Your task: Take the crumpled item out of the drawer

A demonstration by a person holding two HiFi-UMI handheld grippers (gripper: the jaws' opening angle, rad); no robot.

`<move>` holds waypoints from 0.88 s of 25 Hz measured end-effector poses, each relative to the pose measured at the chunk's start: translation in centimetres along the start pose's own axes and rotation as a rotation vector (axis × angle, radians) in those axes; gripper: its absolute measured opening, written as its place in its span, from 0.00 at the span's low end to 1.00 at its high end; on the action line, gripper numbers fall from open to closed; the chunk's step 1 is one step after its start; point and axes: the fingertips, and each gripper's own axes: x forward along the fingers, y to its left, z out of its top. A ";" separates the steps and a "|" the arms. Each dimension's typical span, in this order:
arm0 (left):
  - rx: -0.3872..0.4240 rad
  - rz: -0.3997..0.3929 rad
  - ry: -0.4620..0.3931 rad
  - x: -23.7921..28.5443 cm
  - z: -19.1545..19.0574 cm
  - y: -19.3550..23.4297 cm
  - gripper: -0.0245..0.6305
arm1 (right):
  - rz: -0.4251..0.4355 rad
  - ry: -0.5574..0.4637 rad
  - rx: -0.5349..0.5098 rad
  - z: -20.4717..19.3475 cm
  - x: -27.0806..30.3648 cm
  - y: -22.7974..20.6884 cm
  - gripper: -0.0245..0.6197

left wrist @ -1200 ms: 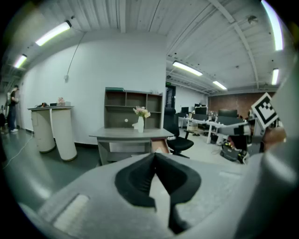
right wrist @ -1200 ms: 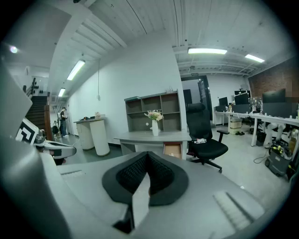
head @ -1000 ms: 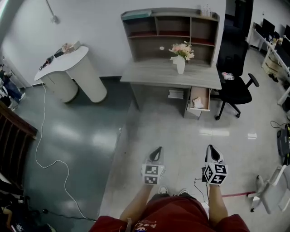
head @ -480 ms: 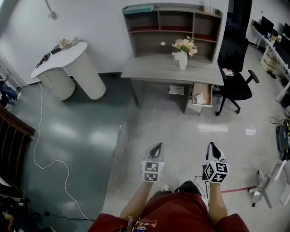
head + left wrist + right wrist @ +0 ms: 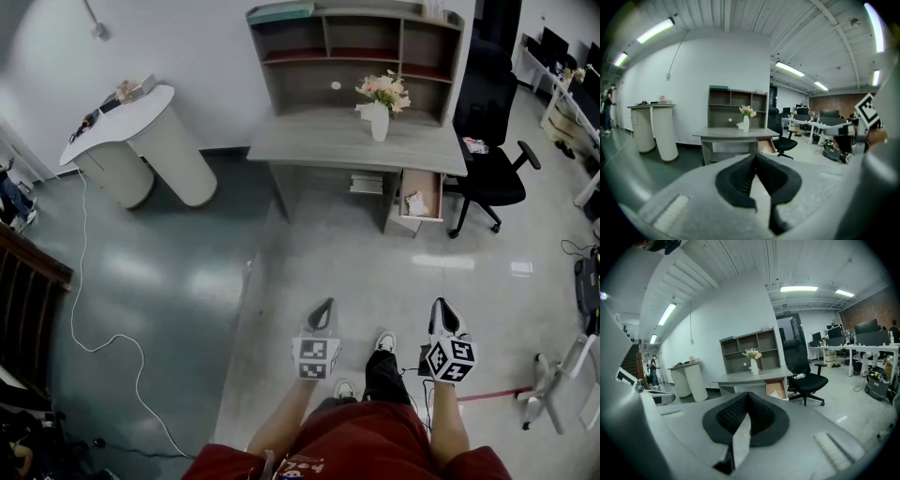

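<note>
1. Head view: the crumpled item, pale and wadded, lies inside the open drawer, toward its front half.
2. That drawer is pulled out from the right end of a grey desk, under the desktop, and its open top faces the camera.
3. On the desktop, right of centre, a white vase stands upright holding pale pink flowers. Behind it a shelf hutch with open compartments backs onto the wall.
4. A black office chair stands just beside the desk's right end, near the drawer, with a small item on its seat.
5. Well apart to the left, a white rounded counter stands against the wall, and a white cable trails from it across the glossy floor.
6. Both grippers are held low in front of the person, well apart from the desk, and point toward it.
7. The left gripper has its jaws together with nothing between them. The left gripper view shows the black pads meeting at the tip, with the desk and drawer beyond.
8. The right gripper is likewise closed and empty. The right gripper view shows its pads pressed together, in line with the drawer and the chair behind.
9. The person's red shorts fill the bottom edge, and one shoe is stepped forward between the two grippers.
</note>
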 end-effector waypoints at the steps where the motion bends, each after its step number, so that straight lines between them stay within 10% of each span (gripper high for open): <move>1: 0.001 0.002 0.007 0.6 -0.1 0.0 0.04 | 0.001 -0.001 0.002 0.1 0.5 -0.3 0.03; 22: 0.029 0.025 0.013 22.1 9.1 -4.4 0.04 | 0.028 -0.005 0.035 8.3 17.3 -15.2 0.03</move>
